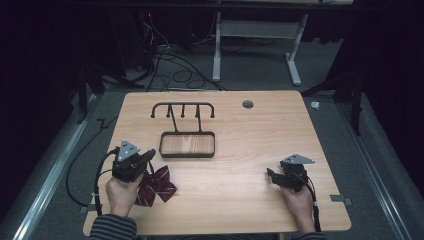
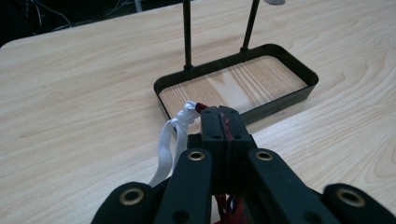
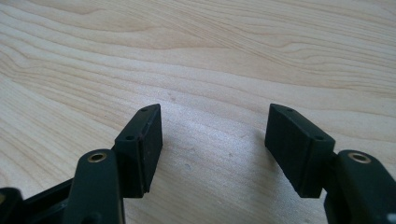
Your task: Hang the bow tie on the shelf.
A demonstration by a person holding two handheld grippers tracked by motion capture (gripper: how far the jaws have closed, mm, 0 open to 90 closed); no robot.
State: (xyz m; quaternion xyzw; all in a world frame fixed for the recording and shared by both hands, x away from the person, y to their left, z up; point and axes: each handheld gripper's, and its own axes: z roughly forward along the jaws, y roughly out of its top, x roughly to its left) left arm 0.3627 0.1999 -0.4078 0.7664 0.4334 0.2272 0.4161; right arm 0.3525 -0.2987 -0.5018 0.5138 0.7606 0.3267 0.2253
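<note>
Left gripper [image 1: 150, 156] has its fingers clamped tight on the dark red striped bow tie [image 1: 156, 185], pinching the fabric near its white strap [image 2: 170, 144], which loops out beside the fingers. The bow hangs from the fingers at the near left of the desk [image 1: 250, 165], just short of the black tray [image 1: 187, 145] with its hook rack [image 1: 183, 109]. Over on the right, the right gripper [image 1: 270, 175] sits low over bare wood, fingers spread wide with nothing between them.

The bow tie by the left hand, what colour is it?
Dark red with pale stripes; the bow tie shows best in the high view.
</note>
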